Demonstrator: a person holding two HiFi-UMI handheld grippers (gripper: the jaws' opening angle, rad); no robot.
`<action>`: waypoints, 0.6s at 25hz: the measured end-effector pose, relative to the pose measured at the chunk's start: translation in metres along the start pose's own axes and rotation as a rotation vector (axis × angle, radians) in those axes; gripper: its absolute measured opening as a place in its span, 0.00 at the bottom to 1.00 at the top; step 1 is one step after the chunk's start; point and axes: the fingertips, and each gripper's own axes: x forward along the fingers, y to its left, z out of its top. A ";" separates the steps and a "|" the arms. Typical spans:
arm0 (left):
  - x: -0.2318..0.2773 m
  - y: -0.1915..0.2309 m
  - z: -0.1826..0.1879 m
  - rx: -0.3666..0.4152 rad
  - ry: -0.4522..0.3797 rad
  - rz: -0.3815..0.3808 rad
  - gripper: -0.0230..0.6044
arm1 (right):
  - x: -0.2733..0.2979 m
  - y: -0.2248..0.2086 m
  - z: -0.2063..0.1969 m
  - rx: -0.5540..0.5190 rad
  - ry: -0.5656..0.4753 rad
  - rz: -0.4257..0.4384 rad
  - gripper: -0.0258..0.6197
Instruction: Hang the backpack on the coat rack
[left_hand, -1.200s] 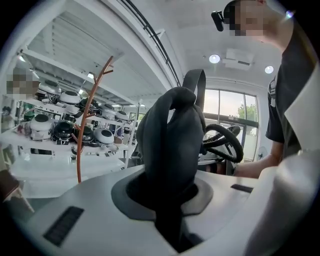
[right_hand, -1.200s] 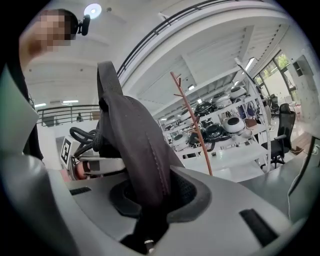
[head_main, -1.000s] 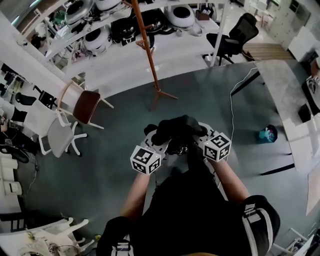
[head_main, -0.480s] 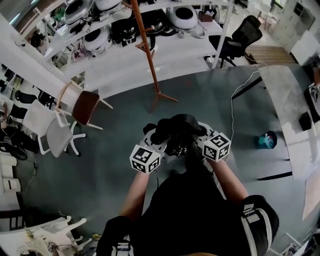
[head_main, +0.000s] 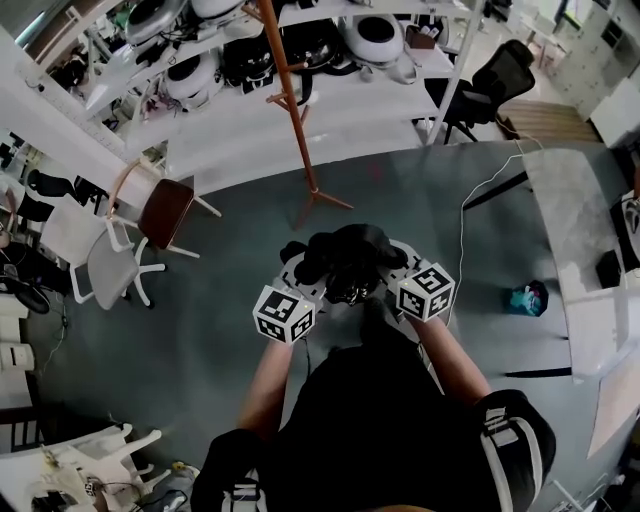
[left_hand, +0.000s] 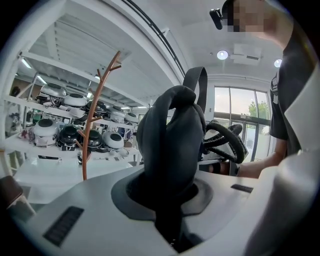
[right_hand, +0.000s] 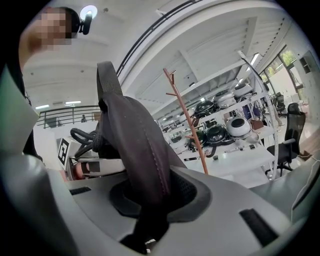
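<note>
A black backpack (head_main: 345, 262) hangs between my two grippers in front of the person's body. My left gripper (head_main: 300, 285) is shut on a black strap (left_hand: 167, 150) of the backpack. My right gripper (head_main: 385, 280) is shut on a dark padded strap (right_hand: 137, 145). The orange-brown coat rack (head_main: 295, 105) stands ahead on the grey floor, upright, with short branch pegs; it also shows as the coat rack (left_hand: 92, 120) left of the strap and the coat rack (right_hand: 187, 122) right of the strap. Both grippers are still apart from the rack.
White shelving (head_main: 250, 60) with helmets stands behind the rack. A brown-seated chair (head_main: 165, 210) and a white chair (head_main: 110, 270) are at left, a black office chair (head_main: 495, 80) at upper right. A white cable (head_main: 462, 215) and a teal object (head_main: 525, 298) lie on the floor.
Both grippers with the backpack have moved forward toward the coat rack, whose foot now lies closer to the grippers in the head view. The grips look unchanged.
</note>
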 end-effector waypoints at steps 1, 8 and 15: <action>0.006 0.004 0.003 -0.001 -0.001 0.005 0.16 | 0.004 -0.006 0.004 -0.002 0.000 0.003 0.18; 0.047 0.022 0.023 0.002 -0.008 0.036 0.16 | 0.018 -0.047 0.031 -0.010 0.004 0.034 0.18; 0.083 0.037 0.035 -0.012 -0.010 0.080 0.16 | 0.033 -0.083 0.049 -0.005 0.006 0.069 0.18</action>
